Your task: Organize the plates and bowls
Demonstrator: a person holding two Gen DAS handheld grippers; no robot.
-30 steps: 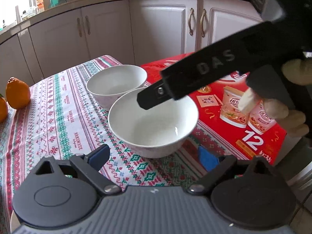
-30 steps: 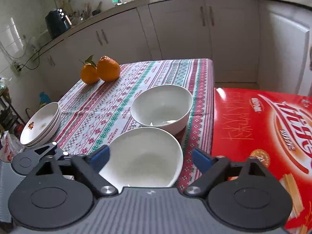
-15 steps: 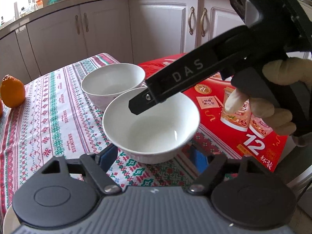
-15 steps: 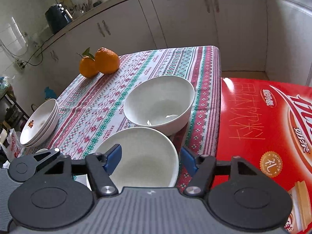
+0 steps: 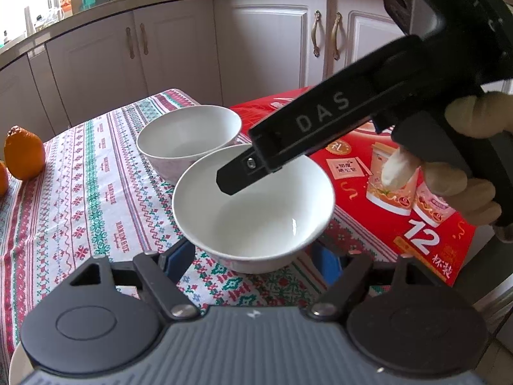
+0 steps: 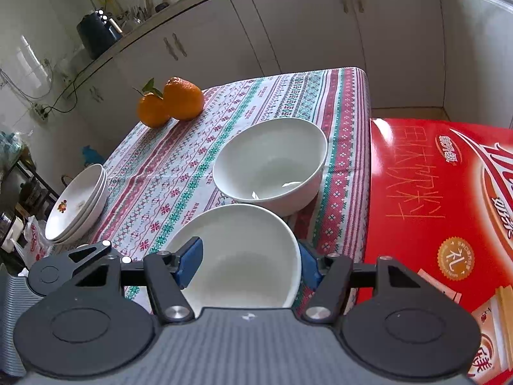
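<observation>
- my left gripper [image 5: 255,258] has the near bowl [image 5: 253,205] between its blue pads, one on each side of the bowl's lower wall; the jaws are drawn in narrow and the pads look pressed to it.
- my right gripper [image 6: 248,264] works the same near bowl [image 6: 237,256]: its left pad sits inside the rim, its right pad outside, and the jaws are closing on that wall.
- in the left view the right gripper's black finger [image 5: 272,157] reaches over the bowl, held by my gloved hand [image 5: 461,166].
- the near bowl stands near the table's right edge, beside the red box [image 6: 442,205].
- the far bowl [image 6: 271,166] stands just behind it, rims nearly touching.
- a stack of plates [image 6: 77,205] sits at the tablecloth's [image 6: 179,166] left edge; two oranges [image 6: 171,102] rest toward the far left corner.
</observation>
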